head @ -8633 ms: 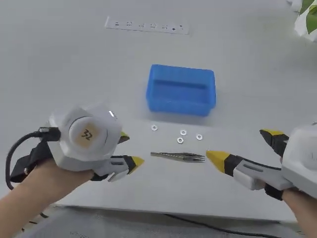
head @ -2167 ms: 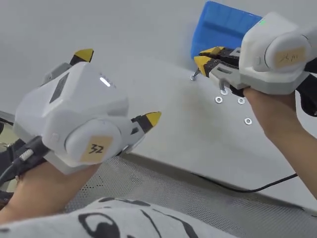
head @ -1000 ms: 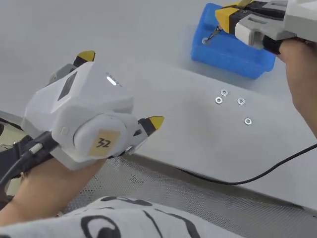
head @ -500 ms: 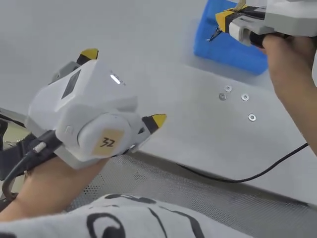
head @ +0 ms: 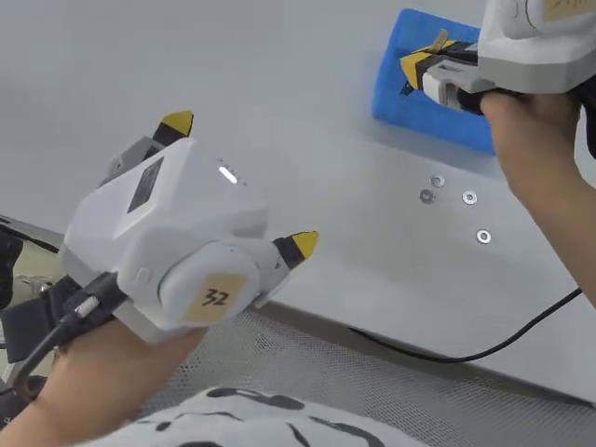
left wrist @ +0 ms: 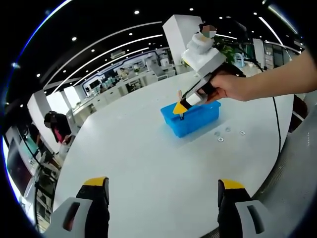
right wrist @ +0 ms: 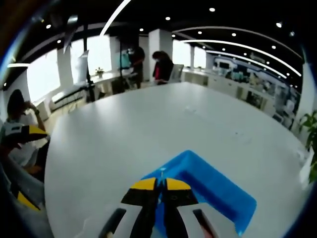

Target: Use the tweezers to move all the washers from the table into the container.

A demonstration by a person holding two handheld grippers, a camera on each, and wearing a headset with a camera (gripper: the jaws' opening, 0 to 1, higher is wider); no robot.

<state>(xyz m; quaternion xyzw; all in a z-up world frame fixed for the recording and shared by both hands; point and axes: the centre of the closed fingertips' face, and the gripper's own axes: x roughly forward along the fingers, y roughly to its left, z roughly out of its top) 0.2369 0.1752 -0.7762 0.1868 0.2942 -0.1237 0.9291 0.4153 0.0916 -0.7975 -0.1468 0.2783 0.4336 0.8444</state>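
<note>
My right gripper [head: 417,65] is shut on the thin metal tweezers [head: 408,86], whose tips hang over the near left corner of the blue container [head: 421,107]. In the right gripper view, the shut yellow jaws of the right gripper [right wrist: 157,184] point down at the blue container [right wrist: 218,193]. Several small washers [head: 437,182] lie on the white table in front of the container. I cannot make out a washer in the tweezer tips. My left gripper [head: 240,183] is open and empty, held up near my body, far from the washers [left wrist: 220,140].
The white table's front edge [head: 391,335] runs under my left gripper, with grey mesh below it. A black cable [head: 521,331] trails over the edge at the right. People stand at other tables far behind.
The tweezers, once lying on the table, are now in my right gripper. It rose from the washers to over the container. A washer seen at the tips one second ago is gone.
</note>
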